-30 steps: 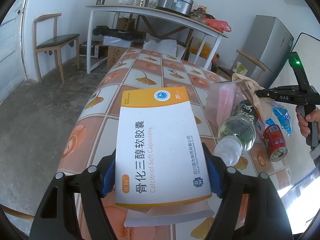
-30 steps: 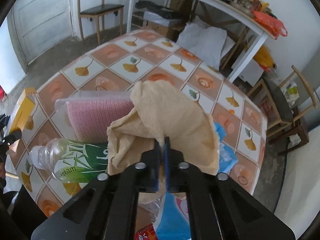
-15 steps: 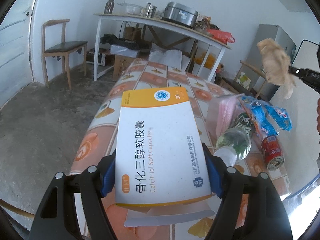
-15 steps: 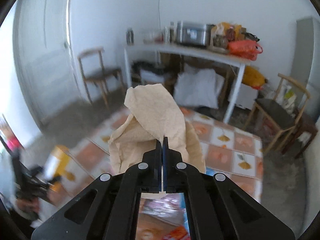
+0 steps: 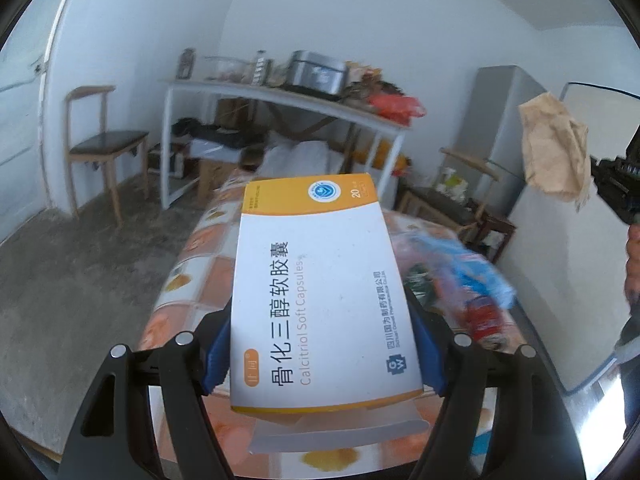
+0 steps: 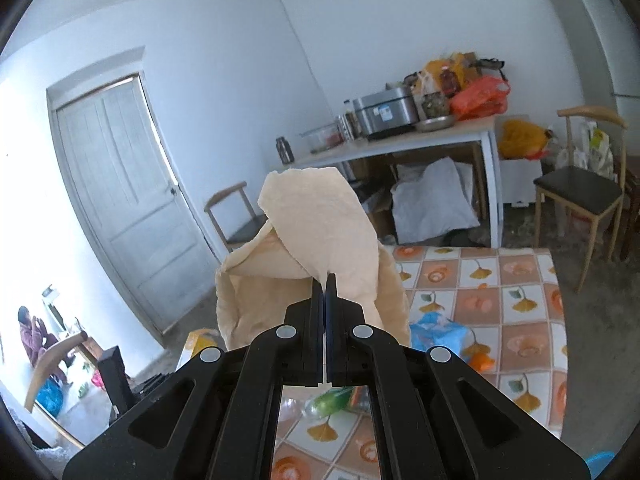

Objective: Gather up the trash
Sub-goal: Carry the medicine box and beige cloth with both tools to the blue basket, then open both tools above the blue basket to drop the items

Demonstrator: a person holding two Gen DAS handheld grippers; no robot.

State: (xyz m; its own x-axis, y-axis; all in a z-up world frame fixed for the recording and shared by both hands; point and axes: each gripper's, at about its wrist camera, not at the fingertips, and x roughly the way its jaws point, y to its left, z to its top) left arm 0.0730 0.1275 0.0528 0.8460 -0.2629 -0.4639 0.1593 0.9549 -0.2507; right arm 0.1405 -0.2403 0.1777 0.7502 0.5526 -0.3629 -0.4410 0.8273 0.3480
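Left gripper [image 5: 324,344] fingers clamped on both sides of a white-and-orange medicine box [image 5: 320,288], above the tiled table [image 5: 192,264]. Right gripper [image 6: 325,280] fingers pressed together on crumpled beige paper [image 6: 320,236], lifted over the table.

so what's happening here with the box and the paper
A person is clearing trash off a tiled table with a gripper in each hand. The left gripper holds a white and orange medicine box by its sides, up off the table. The right gripper is shut on a crumpled tan paper, also held in the air. A blue wrapper, a bottle and a red can lie on the table.
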